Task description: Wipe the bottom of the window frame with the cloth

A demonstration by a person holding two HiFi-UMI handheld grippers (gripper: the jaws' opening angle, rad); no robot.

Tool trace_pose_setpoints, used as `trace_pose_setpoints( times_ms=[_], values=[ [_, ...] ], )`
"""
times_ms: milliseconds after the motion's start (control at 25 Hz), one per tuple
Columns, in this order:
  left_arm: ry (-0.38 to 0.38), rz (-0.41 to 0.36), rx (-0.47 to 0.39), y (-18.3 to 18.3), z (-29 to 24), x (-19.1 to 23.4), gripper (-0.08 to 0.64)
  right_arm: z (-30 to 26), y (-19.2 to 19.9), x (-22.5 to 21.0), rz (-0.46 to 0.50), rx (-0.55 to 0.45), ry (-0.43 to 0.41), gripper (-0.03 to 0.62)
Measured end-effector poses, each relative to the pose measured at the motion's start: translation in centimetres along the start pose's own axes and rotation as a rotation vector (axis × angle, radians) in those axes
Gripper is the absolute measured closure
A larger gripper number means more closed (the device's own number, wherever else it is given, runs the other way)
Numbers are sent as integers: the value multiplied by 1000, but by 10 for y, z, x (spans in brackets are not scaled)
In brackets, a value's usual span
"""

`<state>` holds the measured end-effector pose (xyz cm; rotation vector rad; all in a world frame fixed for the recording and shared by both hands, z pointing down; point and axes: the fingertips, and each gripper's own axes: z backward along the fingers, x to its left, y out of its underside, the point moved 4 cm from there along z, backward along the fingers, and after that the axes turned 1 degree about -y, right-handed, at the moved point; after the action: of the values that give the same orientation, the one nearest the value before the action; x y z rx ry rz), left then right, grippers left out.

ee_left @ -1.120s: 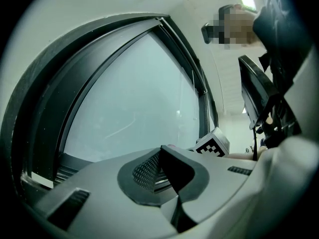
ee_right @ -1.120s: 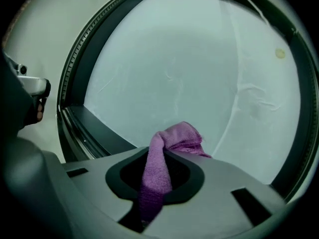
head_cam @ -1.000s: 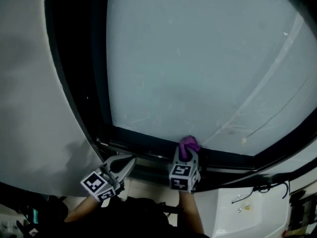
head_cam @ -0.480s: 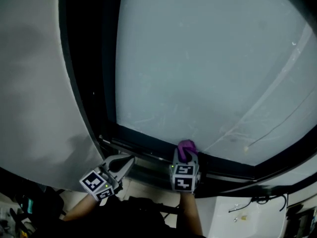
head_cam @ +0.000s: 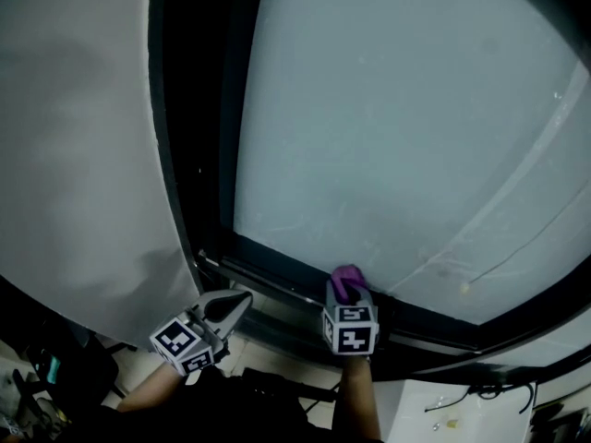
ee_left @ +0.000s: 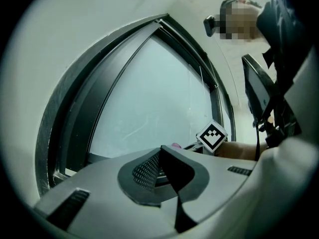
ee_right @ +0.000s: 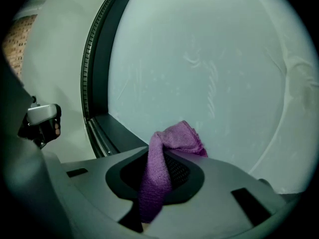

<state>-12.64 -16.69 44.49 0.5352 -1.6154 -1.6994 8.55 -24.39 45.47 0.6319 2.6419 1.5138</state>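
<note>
A purple cloth (head_cam: 346,281) (ee_right: 164,151) is pinched in my right gripper (head_cam: 349,293) (ee_right: 158,166), whose jaws are shut on it. The cloth's bunched end rests against the dark bottom rail of the window frame (head_cam: 277,273) (ee_right: 117,133), just below the frosted pane (head_cam: 397,127). My left gripper (head_cam: 233,303) (ee_left: 164,168) hangs lower left of the rail, its jaws shut together with nothing between them. In the left gripper view the right gripper's marker cube (ee_left: 212,136) shows past the jaws, with a sliver of the cloth (ee_left: 175,145).
The dark left upright of the frame (head_cam: 189,127) meets the bottom rail at a corner near my left gripper. A pale wall (head_cam: 74,146) lies to the left. Cables and a white surface (head_cam: 462,413) lie at the lower right.
The head view has swung so the window sits further right. Both grippers hold nearly the same places; the cloth stays on the bottom rail.
</note>
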Motion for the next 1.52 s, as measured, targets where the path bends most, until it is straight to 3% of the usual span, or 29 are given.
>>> trace_pose_setpoints(
  times_ms=[560,680,1520],
  values=[
    [-60,-12,26,-8,22,-4,560,-15,-16,35,125,17,-107,526],
    [-82,-45,33,-5,31,3,560,-19,-19,42,134,15,-117,526],
    [-230,-49,-40,-11,70,32,560,-48,-52,105,225,25,-323,526]
  ],
)
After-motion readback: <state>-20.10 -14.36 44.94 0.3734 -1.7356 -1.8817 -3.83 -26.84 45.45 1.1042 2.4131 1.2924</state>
